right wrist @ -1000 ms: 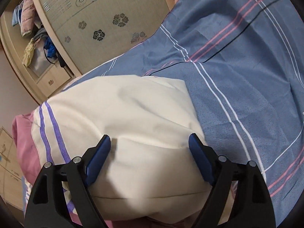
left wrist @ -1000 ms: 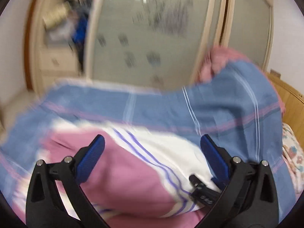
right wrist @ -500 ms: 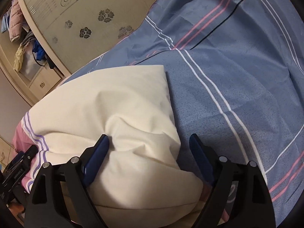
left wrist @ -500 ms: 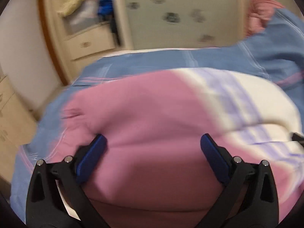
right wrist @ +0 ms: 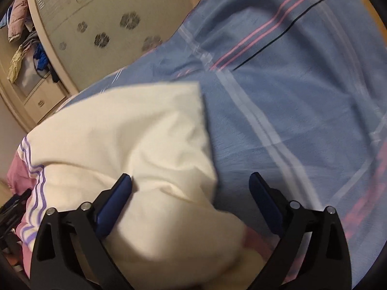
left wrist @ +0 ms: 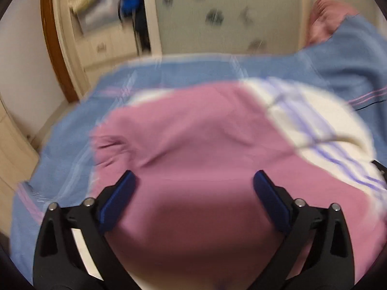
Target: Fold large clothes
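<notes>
A large pink and cream garment (left wrist: 205,149) with purple stripes lies folded on a blue striped bedsheet (left wrist: 72,130). My left gripper (left wrist: 193,191) is open just above its pink part, holding nothing. In the right wrist view the garment's cream part (right wrist: 135,135) lies on the sheet (right wrist: 290,84), with a pink edge at the far left. My right gripper (right wrist: 191,191) is open over the cream part's right edge; its left finger (right wrist: 116,200) is over the cloth and its right finger (right wrist: 266,203) is over the sheet.
A cream wardrobe with a flower-patterned sliding door (right wrist: 104,24) stands past the bed, with an open shelf of clothes (left wrist: 106,12) and drawers. A pink blanket (left wrist: 326,19) lies at the far right of the bed. The left gripper shows at the right wrist view's left edge (right wrist: 12,207).
The left gripper swung left from the cream part to over the pink part. The right gripper slid right to the cream part's edge, and the cloth there has bunched slightly.
</notes>
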`<state>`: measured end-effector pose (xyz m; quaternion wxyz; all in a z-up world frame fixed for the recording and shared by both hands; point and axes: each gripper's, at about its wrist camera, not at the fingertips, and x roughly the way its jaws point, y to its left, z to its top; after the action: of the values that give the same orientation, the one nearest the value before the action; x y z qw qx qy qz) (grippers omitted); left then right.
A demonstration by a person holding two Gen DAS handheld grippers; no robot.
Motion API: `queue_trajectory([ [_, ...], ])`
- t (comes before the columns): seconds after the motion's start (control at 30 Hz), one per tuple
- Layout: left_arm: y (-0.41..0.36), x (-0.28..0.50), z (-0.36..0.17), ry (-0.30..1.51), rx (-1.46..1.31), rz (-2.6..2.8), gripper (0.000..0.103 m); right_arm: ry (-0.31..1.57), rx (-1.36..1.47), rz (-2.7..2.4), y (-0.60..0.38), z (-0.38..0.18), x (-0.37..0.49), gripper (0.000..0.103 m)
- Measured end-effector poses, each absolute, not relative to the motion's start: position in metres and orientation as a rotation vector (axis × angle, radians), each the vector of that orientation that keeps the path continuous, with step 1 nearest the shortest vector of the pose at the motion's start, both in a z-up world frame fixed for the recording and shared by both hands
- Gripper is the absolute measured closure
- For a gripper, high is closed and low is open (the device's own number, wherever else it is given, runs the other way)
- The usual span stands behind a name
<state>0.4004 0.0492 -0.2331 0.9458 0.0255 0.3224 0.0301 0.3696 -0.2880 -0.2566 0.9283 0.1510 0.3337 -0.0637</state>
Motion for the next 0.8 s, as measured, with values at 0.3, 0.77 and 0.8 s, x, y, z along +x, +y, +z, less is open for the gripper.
queue_trajectory([
  [0.3,0.086,0.175,-0.183,0.456,0.113,0.002,0.002,0.489,0.099,0.026,-0.284,-0.22,0.171,0.001],
  [0.77,0.0,0.415,-0.183,0.652,-0.106,-0.04,0.002,0.673,0.261,-0.133,-0.253,-0.223,0.407,0.001],
  [0.8,-0.015,0.438,-0.196,0.683,-0.097,-0.073,0.002,0.686,0.246,-0.114,-0.25,-0.233,0.419,0.001],
])
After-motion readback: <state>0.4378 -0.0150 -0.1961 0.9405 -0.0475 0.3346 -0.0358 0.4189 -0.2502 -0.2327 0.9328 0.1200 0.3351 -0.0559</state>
